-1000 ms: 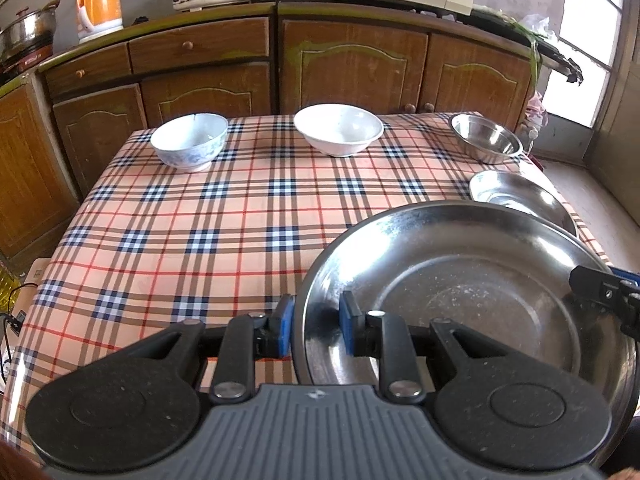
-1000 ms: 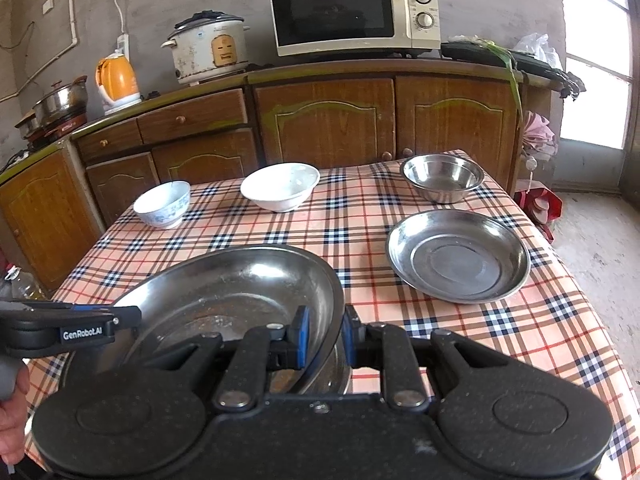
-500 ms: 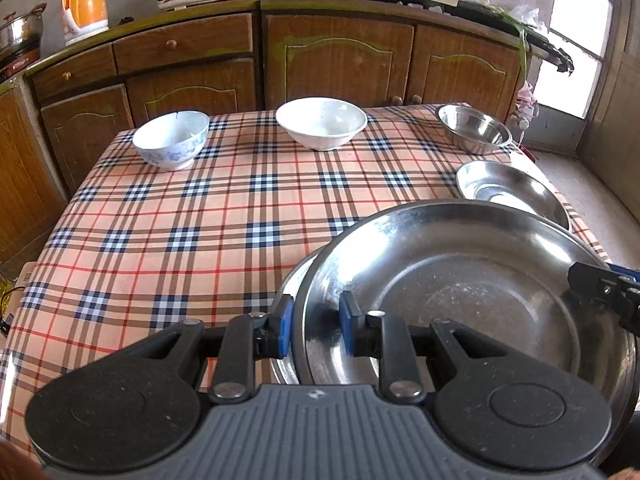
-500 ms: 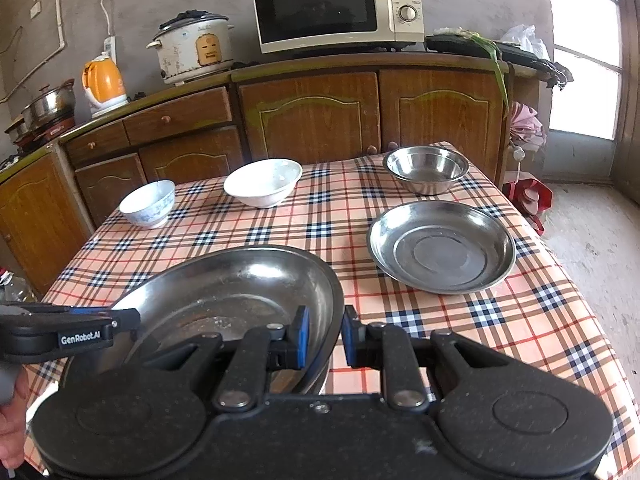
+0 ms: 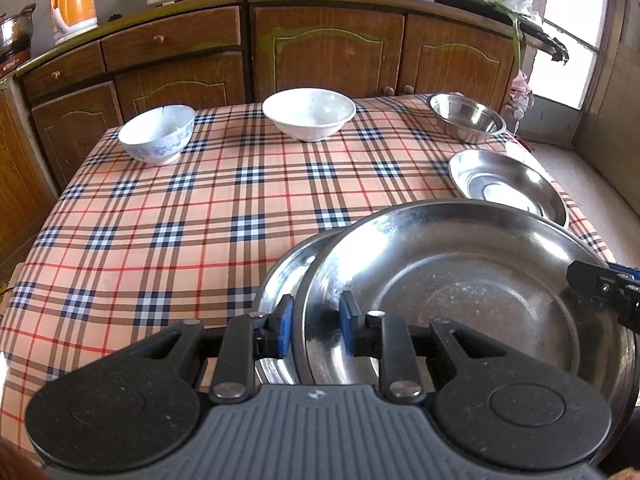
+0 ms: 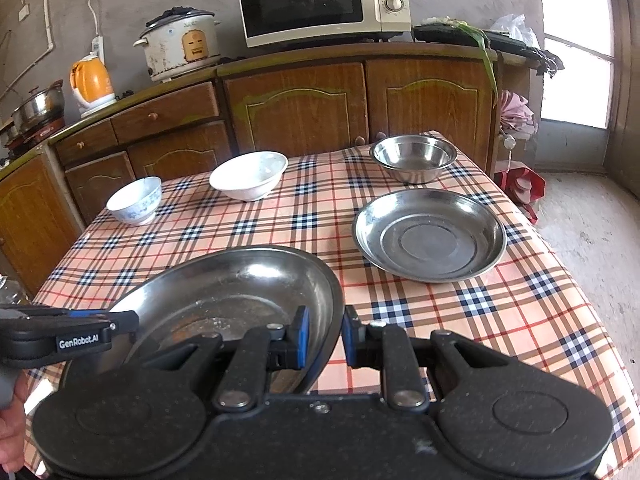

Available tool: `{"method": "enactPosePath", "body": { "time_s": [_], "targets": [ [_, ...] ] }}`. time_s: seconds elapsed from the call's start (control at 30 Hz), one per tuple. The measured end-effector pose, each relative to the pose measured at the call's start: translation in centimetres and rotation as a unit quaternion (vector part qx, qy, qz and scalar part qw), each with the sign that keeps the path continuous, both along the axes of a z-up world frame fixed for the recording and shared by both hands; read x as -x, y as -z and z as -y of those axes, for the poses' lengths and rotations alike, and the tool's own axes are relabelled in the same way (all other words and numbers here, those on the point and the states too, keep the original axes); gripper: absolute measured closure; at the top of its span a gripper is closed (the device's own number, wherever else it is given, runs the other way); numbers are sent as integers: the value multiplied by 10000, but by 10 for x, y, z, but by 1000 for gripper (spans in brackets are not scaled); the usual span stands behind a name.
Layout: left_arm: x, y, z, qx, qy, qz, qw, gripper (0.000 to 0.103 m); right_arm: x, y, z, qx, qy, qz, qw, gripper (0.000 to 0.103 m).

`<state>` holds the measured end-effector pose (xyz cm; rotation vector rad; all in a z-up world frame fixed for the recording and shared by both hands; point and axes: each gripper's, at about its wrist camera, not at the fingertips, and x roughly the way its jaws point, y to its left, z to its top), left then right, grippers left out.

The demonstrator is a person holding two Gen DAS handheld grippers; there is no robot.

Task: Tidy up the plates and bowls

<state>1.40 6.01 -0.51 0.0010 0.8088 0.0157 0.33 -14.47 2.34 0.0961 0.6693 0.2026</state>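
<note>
A large steel plate (image 5: 472, 292) hangs just above the checked table (image 5: 180, 232), held from both sides. My left gripper (image 5: 314, 330) is shut on its near-left rim, and my right gripper (image 6: 324, 336) is shut on the opposite rim (image 6: 334, 300). Under the plate's left edge a second steel plate (image 5: 280, 276) lies on the cloth. Further right lies another steel plate (image 5: 506, 188) (image 6: 430, 236), with a steel bowl (image 5: 466, 123) (image 6: 414, 158) behind it. A white bowl (image 5: 309, 114) (image 6: 249, 176) and a blue-patterned bowl (image 5: 157, 134) (image 6: 135, 200) stand along the far edge.
Wooden cabinets (image 6: 296, 108) run behind the table, with a microwave (image 6: 324, 2), a rice cooker (image 6: 180, 46) and an orange kettle (image 6: 90, 82) on top. The table's right edge drops to a concrete floor (image 6: 592, 240). A hand (image 6: 10, 420) holds the left gripper's handle.
A second steel plate has come into view under the left edge of the held plate, which has shifted slightly off it. Both grips are unchanged.
</note>
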Motion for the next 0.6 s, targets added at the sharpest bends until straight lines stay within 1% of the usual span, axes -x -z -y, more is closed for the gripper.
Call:
{"method": "enactPosePath", "body": {
  "time_s": [0.6],
  "targets": [
    [-6, 20, 5, -49, 43, -222, 9997, 79, -13, 25, 2, 59, 74, -324, 9994, 80]
  ]
}}
